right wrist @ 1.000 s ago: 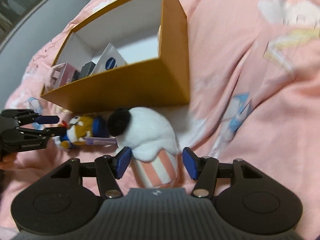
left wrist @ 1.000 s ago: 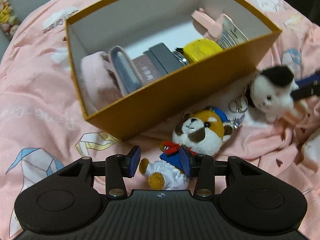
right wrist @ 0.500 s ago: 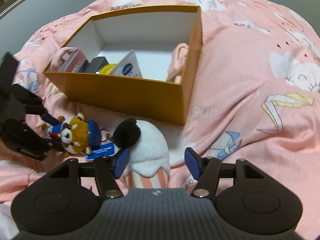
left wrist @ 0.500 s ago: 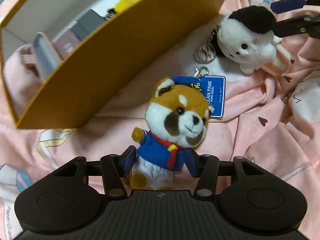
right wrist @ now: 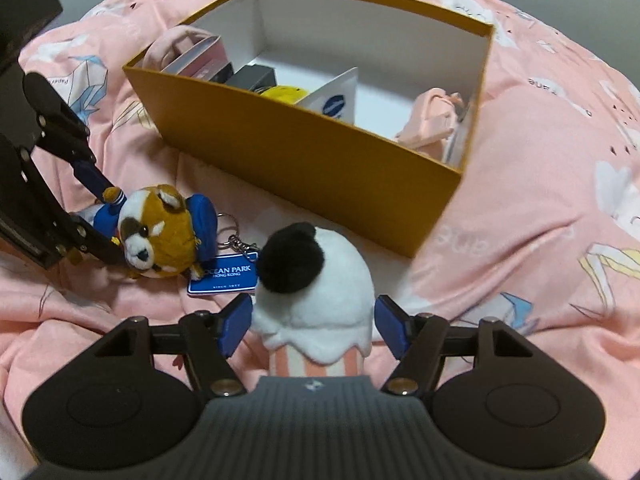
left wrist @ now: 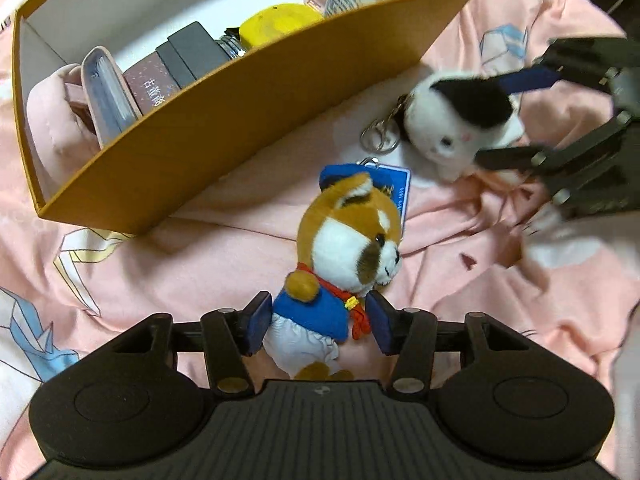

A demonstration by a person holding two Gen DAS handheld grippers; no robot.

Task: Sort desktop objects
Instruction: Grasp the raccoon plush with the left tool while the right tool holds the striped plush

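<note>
Beside the box, our left gripper brackets a bear; our right gripper's jaws widen around a plush.

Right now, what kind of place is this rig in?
Probably a bedroom: everything sits on a rumpled pink printed bedsheet, not a desk. An orange box and two plush keychains, a red panda and a white one, lie on it.

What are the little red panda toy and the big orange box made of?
The red panda toy looks like soft plush fabric: fuzzy pile on the face, a matte blue cloth jacket. The orange box looks like stiff cardboard: thin straight walls, smooth matte orange outside, plain white inside. I cannot tell what fills the toy.
</note>
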